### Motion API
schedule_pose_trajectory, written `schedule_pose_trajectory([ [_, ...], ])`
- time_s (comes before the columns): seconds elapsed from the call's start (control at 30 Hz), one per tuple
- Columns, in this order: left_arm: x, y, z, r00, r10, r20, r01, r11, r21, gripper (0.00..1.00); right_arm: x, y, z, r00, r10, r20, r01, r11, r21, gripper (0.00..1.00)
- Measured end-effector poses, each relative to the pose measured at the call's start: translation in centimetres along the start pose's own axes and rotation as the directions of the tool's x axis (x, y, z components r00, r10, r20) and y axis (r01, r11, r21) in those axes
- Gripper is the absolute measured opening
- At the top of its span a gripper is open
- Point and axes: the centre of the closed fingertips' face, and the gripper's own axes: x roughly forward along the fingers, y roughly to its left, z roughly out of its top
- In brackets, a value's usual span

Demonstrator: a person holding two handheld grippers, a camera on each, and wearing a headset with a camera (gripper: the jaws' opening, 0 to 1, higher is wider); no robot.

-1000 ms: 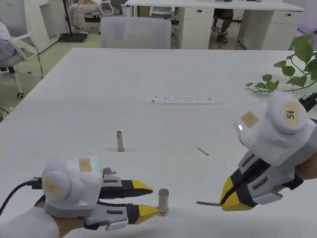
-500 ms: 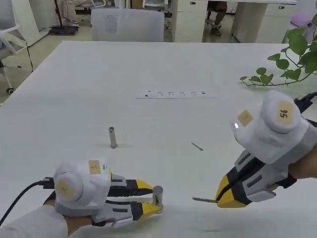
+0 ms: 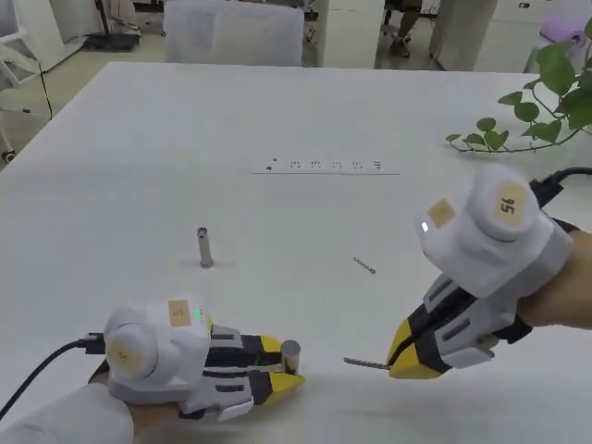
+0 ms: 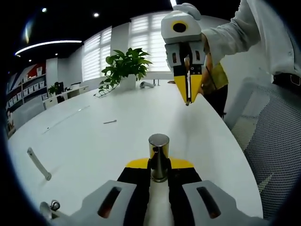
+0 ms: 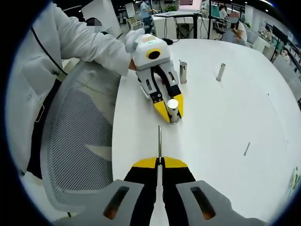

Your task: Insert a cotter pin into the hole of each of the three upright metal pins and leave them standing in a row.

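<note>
Shiny metal pin (image 4: pixel 159 155), metal cotter pin (image 5: pixel 159 141), matt wht table (image 3: pixel 277 120), smooth plastic left gripper (image 3: pixel 285 365)

The left gripper (image 3: pixel 280 364) is clamping a pin (image 3: pixel 290 351) upright between its jaws. The right gripper (image 3: pixel 404 359) is pinching a cotter pin (image 3: pixel 365 363), pointing it toward that pin without touching it. A second pin (image 3: pixel 204 248) is standing beyond the left gripper, and a loose cotter pin (image 3: pixel 363 266) is lying beyond the right gripper.

The first metal pin (image 3: pixel 290 351), short and silver, stands upright, clamped between the yellow jaws of the left hand-held gripper (image 3: pixel 280 366). The second metal pin (image 3: pixel 204 248) stands alone farther out on the worktop (image 3: pixel 277 111). The third metal pin (image 5: pixel 183 72) stands just beside that gripper's body. The held cotter pin (image 3: pixel 364 363) juts level from the right hand-held gripper (image 3: pixel 398 363), aimed at the first pin but apart from it. The loose cotter pin (image 3: pixel 364 266) lies flat.
</note>
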Motion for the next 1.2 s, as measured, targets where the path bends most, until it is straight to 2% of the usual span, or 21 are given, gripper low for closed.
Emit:
schedule_pose_trajectory([
  [0.37,0.0,0.2,-0.2,0.9983,0.044,0.04,-0.042,0.998,-0.043,0.11,1.5,-1.1,0.8,0.9994,-0.036,0.001,0.036,0.999,0.028,0.03],
  [0.9,0.1,0.3,-0.1,0.998,0.048,0.04,-0.046,0.998,-0.046,0.11,3.4,-2.3,2.0,0.9979,-0.064,-0.012,0.064,0.998,-0.008,0.03],
  [1.2,0.1,0.2,-0.2,0.9981,0.046,0.041,-0.044,0.998,-0.05,0.11,3.9,-2.4,2.2,0.998,-0.059,-0.025,0.058,0.998,-0.019,0.03],
])
